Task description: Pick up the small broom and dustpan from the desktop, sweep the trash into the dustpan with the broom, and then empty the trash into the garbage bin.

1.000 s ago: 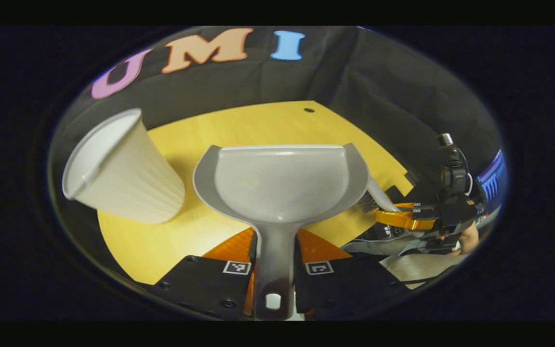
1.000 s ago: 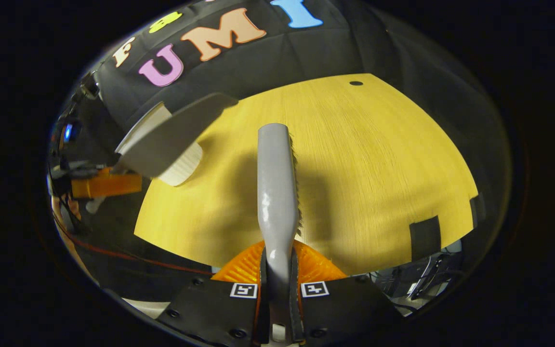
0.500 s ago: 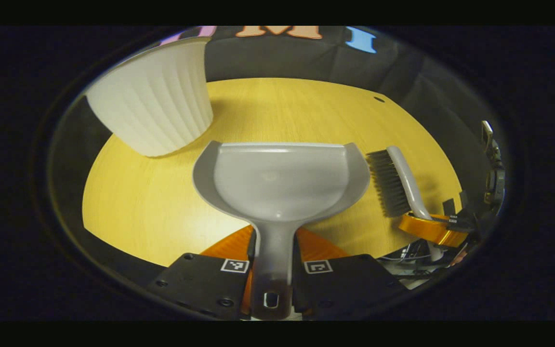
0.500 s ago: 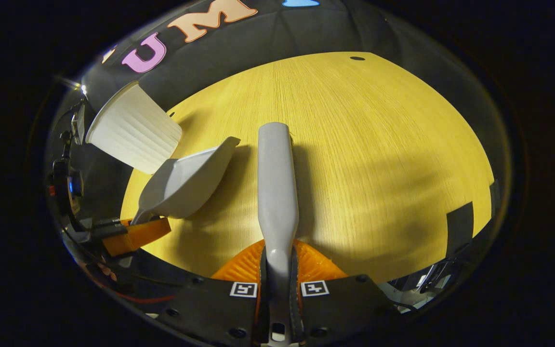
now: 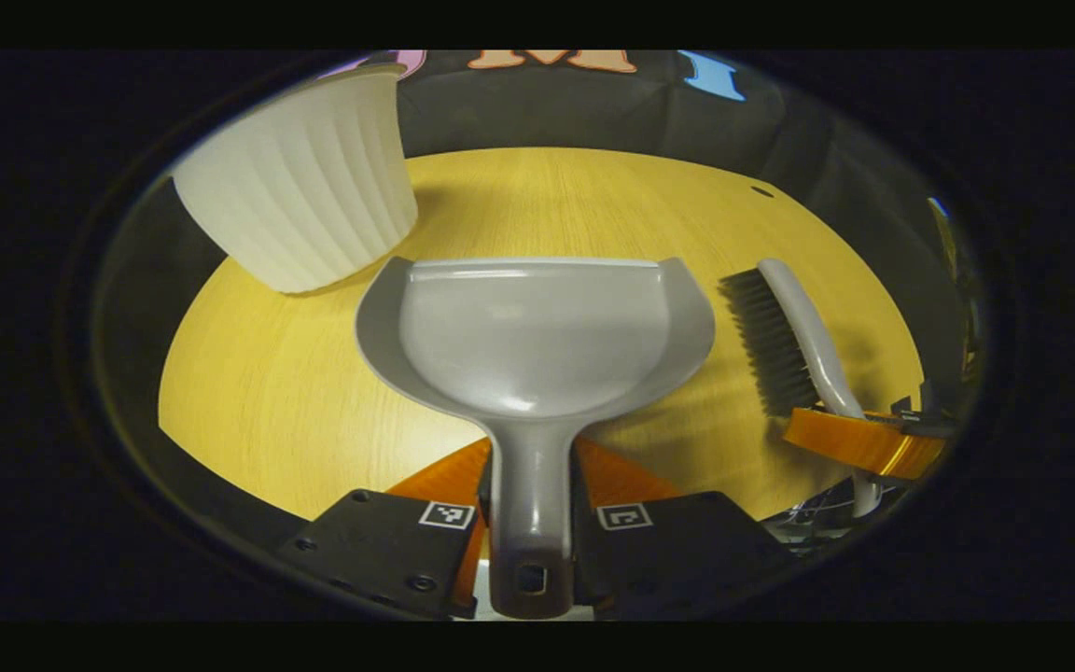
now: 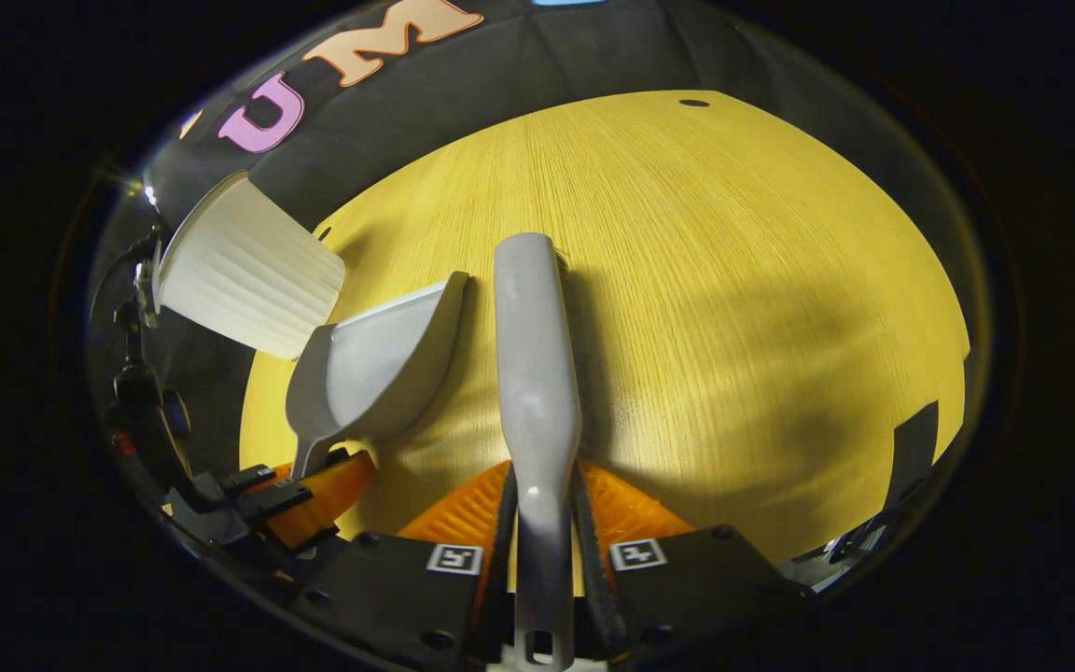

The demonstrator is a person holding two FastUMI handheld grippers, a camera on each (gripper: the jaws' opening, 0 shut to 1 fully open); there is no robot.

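The left claw (image 5: 530,509) pinches the handle of a grey dustpan (image 5: 536,338), which points straight ahead, low over the yellow worktop (image 5: 295,411). The right claw (image 6: 545,565) pinches the small broom (image 6: 536,373), lying parallel and just to the dustpan's right. A white ribbed garbage bin (image 5: 304,210) stands ahead to the left, nearer the left claw. Since a second ago, both tools have dropped towards the worktop and the bin looks upright rather than tilted. No trash can be seen.

Grey dustpan (image 5: 537,336) and broom (image 5: 803,327), ribbed white bin (image 5: 304,205), yellow desktop (image 5: 276,411).
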